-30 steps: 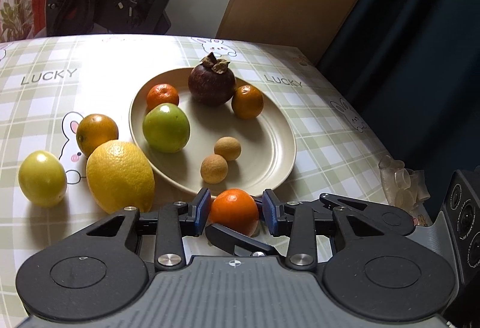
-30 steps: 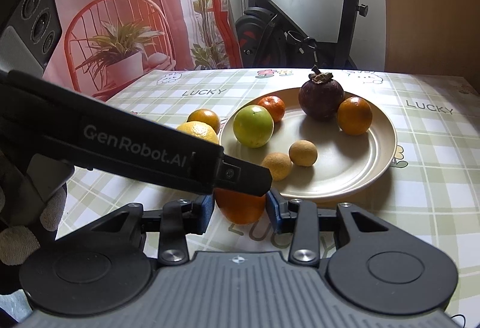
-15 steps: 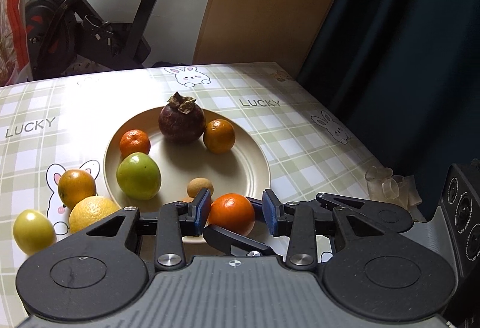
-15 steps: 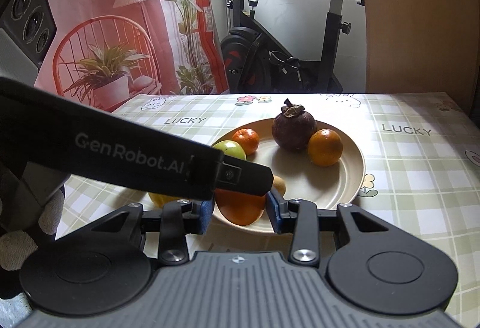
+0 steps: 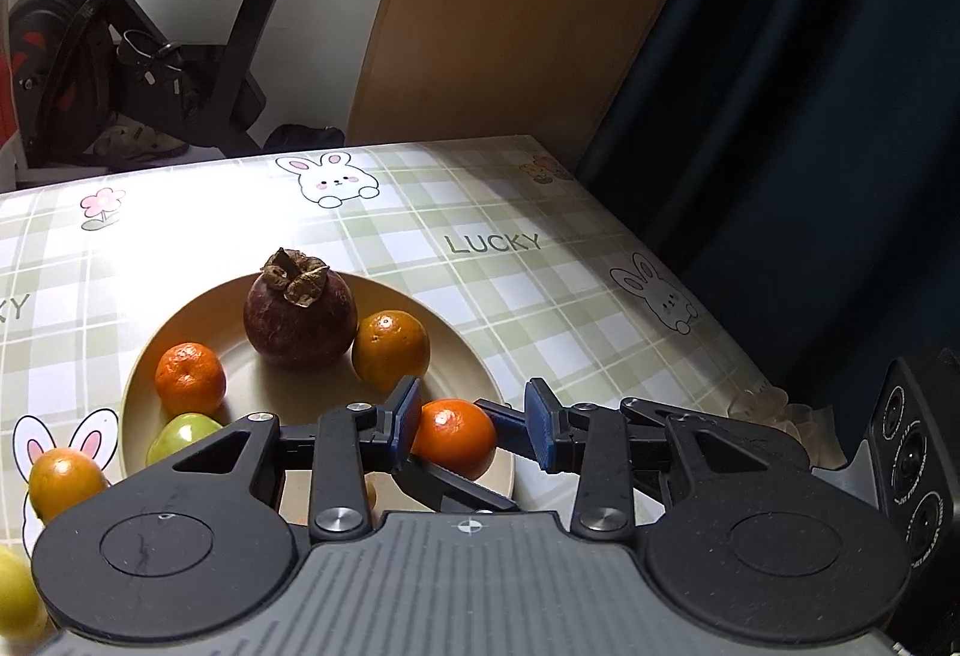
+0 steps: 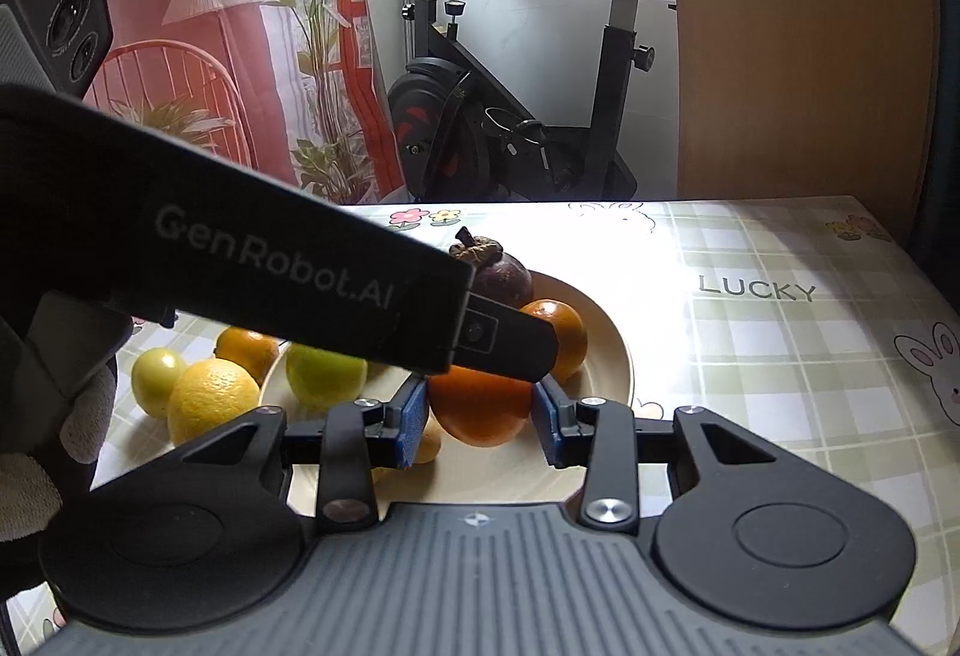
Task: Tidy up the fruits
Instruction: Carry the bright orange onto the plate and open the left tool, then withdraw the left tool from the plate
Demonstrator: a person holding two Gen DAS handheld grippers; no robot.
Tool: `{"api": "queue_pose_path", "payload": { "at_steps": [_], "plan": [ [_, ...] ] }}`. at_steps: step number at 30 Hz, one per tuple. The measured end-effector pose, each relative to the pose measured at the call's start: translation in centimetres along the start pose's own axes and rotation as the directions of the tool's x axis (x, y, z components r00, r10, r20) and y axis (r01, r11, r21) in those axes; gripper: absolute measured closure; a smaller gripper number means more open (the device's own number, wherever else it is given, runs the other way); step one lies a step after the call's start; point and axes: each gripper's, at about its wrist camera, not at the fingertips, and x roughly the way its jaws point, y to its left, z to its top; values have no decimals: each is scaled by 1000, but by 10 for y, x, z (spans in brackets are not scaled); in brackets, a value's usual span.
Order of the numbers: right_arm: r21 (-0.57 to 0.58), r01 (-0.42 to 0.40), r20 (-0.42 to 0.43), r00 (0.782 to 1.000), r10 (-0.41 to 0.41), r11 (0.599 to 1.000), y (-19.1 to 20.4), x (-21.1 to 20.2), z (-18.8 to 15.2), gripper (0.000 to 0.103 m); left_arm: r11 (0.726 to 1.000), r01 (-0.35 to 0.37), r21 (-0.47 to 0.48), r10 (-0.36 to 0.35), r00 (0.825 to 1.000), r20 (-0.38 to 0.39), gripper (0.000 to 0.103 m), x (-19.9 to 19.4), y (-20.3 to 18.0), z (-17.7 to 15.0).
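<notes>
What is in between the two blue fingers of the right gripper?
In the right wrist view, an orange tangerine sits between the right gripper's blue pads, over the beige plate. The left gripper's finger crosses above it.

The left hand-held gripper is hiding part of the mangosteen; the frame edge is cutting off a yellow fruit.

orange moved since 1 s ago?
Yes. The orange, gripped by the right gripper, went from the tablecloth in front of the plate to over its near rim.
</notes>
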Motion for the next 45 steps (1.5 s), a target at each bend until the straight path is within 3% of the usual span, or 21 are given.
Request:
{"api": "queue_pose_path", "payload": {
  "at_steps": [10,20,32,45],
  "plan": [
    [13,13,-37,999,-12,1000,-13,19,-3,64,1000,23,2,-22,999,-49,63,39,-5,7],
    [0,52,-61,997,-52,999,-11,23,-2,64,1000,-5,-21,5,999,-38,64,41,2,7],
    [-1,118,-76,990,-118,993,-6,12,5,63,996,-69,-62,72,996,48,63,0,24,10],
    [20,119,-33,992,-118,993,1,-18,14,57,983,-151,-106,163,979,120,56,-64,68,0]
  ]
}}
